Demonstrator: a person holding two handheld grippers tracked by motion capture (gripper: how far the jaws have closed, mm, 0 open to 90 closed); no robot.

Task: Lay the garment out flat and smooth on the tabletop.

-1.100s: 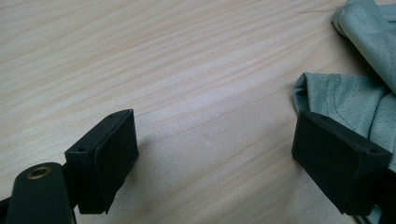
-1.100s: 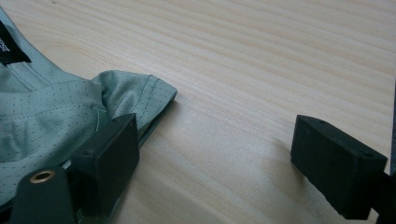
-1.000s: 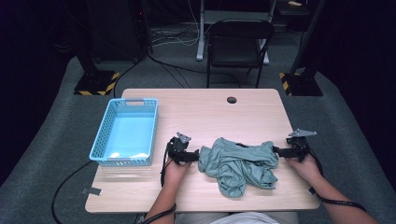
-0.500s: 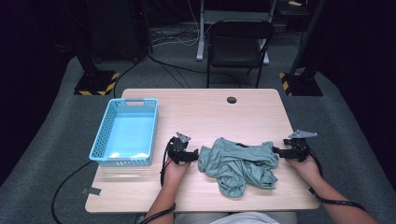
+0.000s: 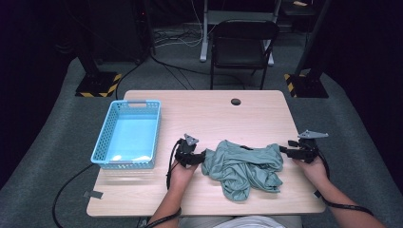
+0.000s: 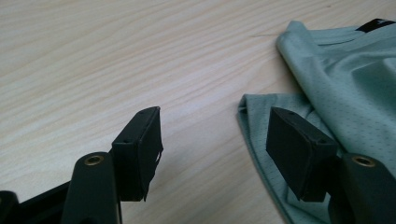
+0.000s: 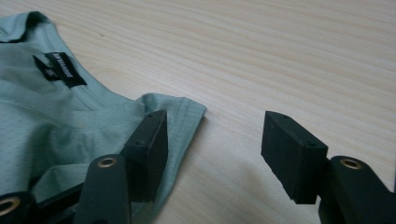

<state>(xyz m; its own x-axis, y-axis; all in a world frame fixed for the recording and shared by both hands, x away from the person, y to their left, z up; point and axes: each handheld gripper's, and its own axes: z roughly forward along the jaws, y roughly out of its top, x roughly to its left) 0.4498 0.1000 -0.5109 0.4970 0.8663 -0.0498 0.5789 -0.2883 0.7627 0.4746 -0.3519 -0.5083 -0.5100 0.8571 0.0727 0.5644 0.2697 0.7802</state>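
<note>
High view first: we work at a light wooden table [image 5: 204,114] with a round cable hole [image 5: 235,101] near its far edge, set on grey carpet in a dark room. Behind the table stands one black folding chair [image 5: 243,45]; two stand bases with yellow-black hazard stripes [image 5: 97,85] sit on the floor at either side, and cables run across the carpet.

We count one blue plastic basket [image 5: 107,142] on the table's left part, one crumpled sage-green T-shirt [image 5: 242,166] on the near middle of the table, and two grippers.

Our left gripper [image 5: 197,156] lies low at the shirt's left edge, our right gripper [image 5: 285,151] at its right edge. In the left gripper view the fingers [image 6: 140,149] stand apart, one over bare wood, the other over the shirt's hem; nothing is pinched. In the right gripper view the fingers [image 7: 149,149] are also apart, one over a fold of the hem near the black neck label [image 7: 58,67], the other over bare wood.

Against the earlier frames, both pairs of jaws have just been closing, with only the shirt's edge between them and not yet gripped. Shirt, basket and both hands keep their places.
</note>
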